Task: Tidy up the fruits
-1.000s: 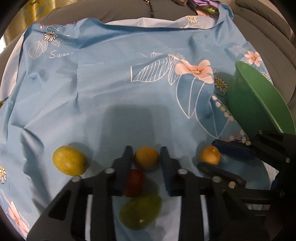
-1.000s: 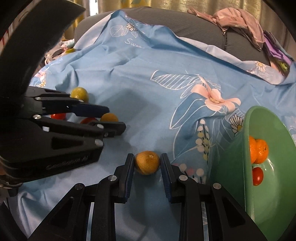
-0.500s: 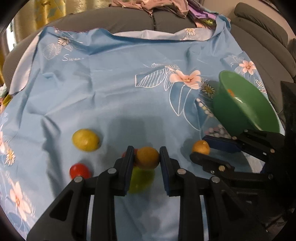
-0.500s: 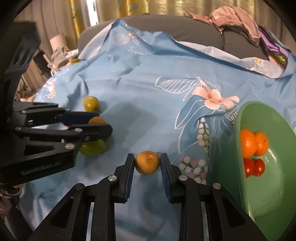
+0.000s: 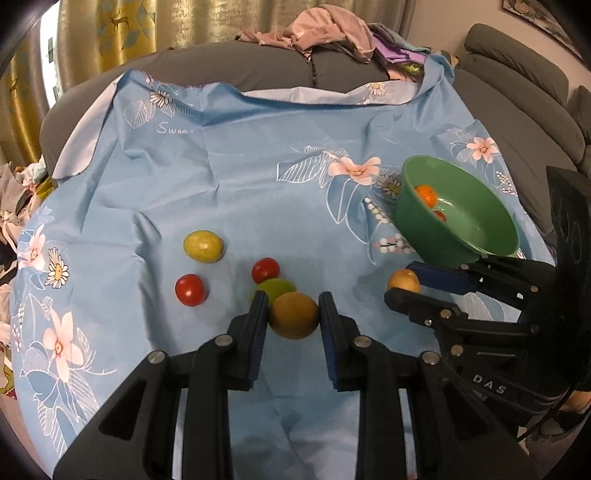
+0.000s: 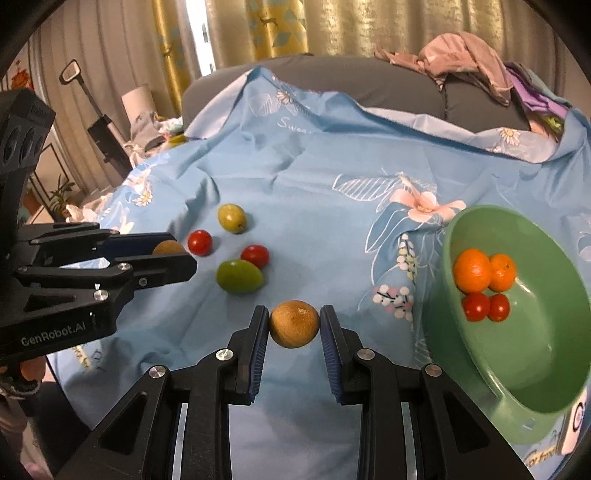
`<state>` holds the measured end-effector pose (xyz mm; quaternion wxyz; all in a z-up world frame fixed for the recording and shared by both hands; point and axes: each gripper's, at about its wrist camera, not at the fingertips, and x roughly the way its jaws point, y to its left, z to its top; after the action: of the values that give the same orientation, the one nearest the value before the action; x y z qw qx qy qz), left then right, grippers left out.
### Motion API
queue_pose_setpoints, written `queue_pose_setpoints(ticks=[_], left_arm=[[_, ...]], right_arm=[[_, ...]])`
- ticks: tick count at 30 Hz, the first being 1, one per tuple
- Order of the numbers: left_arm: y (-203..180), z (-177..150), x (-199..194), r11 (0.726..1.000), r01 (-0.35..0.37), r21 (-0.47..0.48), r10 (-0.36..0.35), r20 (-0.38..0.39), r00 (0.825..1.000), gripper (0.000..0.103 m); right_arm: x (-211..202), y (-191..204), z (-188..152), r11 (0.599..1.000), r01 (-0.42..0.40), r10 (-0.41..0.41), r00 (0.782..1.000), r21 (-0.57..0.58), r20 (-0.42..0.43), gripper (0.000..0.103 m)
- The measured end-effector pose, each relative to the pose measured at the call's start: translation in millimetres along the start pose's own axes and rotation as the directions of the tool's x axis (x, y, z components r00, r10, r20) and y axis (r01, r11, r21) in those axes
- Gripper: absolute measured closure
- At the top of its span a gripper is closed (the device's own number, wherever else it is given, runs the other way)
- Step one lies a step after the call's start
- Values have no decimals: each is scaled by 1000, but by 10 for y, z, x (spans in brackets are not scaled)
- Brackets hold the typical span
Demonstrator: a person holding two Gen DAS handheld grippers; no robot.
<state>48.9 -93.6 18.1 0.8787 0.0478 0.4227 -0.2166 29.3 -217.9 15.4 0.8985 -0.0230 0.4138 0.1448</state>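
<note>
My left gripper point(image 5: 293, 317) is shut on a brown round fruit point(image 5: 293, 320) and holds it above the blue floral cloth point(image 5: 258, 184). My right gripper point(image 6: 294, 325) is shut on a second brown round fruit point(image 6: 294, 324), also lifted; it shows in the left wrist view point(image 5: 403, 281) too. On the cloth lie two red tomatoes point(image 5: 190, 290) point(image 5: 265, 269), a green fruit point(image 6: 239, 276) and a yellow-green fruit point(image 5: 203, 246). The green bowl point(image 6: 554, 369) at the right holds two oranges point(image 6: 472, 269) and two tomatoes point(image 6: 476, 306).
The cloth covers a grey sofa point(image 5: 258, 66). A pile of clothes point(image 5: 325, 33) lies on the sofa back. Curtains point(image 6: 258, 29) hang behind. More clutter point(image 6: 155, 125) sits off the cloth's left edge.
Both grippers have risen and pulled back, each carrying its brown fruit up off the cloth. More of the cloth, the bowl and the loose fruits has come into view.
</note>
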Motion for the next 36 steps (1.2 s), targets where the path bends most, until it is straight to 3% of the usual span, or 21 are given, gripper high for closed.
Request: queue_pose_setpoints(ticks=[18,36], left_arm=[[-316,28,-286,998,1,55,-4,56,998,76],[-822,299,-160,985,38,168,-47,54,997,76]], right_arm=[[-477,-107,-19,999,6,-10,994,41,108,73],[-693,-619,-137,988,38,-62,985,151,162,73]])
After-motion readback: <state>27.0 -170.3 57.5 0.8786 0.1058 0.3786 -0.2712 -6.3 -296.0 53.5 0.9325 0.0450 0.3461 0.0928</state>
